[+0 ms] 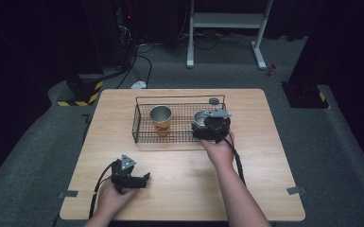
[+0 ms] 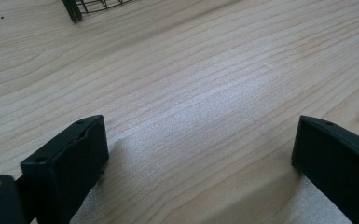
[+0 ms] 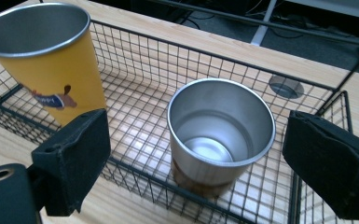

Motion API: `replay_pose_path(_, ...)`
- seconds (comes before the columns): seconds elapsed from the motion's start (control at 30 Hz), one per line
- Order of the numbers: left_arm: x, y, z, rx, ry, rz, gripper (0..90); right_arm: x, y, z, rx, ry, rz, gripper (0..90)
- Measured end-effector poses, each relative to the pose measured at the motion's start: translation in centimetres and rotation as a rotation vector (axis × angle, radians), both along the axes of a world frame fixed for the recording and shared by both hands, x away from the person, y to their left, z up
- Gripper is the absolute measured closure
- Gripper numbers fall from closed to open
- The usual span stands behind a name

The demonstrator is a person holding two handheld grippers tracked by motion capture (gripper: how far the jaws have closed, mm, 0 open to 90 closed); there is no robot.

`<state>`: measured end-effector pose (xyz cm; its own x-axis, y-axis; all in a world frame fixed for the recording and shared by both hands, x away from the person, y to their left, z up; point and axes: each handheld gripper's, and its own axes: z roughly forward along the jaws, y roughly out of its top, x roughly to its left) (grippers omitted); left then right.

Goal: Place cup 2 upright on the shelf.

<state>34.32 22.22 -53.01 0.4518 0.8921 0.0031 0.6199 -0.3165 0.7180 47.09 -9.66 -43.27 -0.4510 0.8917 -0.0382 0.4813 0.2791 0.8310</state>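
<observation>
Right gripper view: we hold our right gripper (image 3: 196, 163) wide, straddling the plain steel cup (image 3: 221, 133) in the black wire basket (image 3: 135, 84), ready to grasp; left gripper (image 2: 200, 163) idles wide on the table (image 2: 191, 70).

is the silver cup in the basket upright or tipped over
Upright. The silver cup stands on its base on the wire basket floor, open mouth up; the inside looks empty. The right gripper is open, not touching it.

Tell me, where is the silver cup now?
The silver cup stands upright in the wire basket's right part, right of the yellow cup, just ahead of the open right gripper.
</observation>
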Motion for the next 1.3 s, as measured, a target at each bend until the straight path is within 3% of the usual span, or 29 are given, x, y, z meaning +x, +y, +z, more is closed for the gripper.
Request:
replay_pose_path(0.73, 0.0, 0.0, 0.0, 0.0, 0.0, 0.0, 3.9, -5.4, -2.9, -1.3, 0.023, -0.035, 0.023, 9.1)
replay_pose_path(0.93, 0.0, 0.0, 0.0, 0.0, 0.0, 0.0, 3.9, -6.3, -3.9, -1.9, 0.016, -0.045, 0.008, 8.9)
replay_pose_path(1.3, 0.0, 0.0, 0.0, 0.0, 0.001, -0.001, 4.1, -7.3, -6.1, -3.2, 0.006, -0.024, -0.016, 8.8)
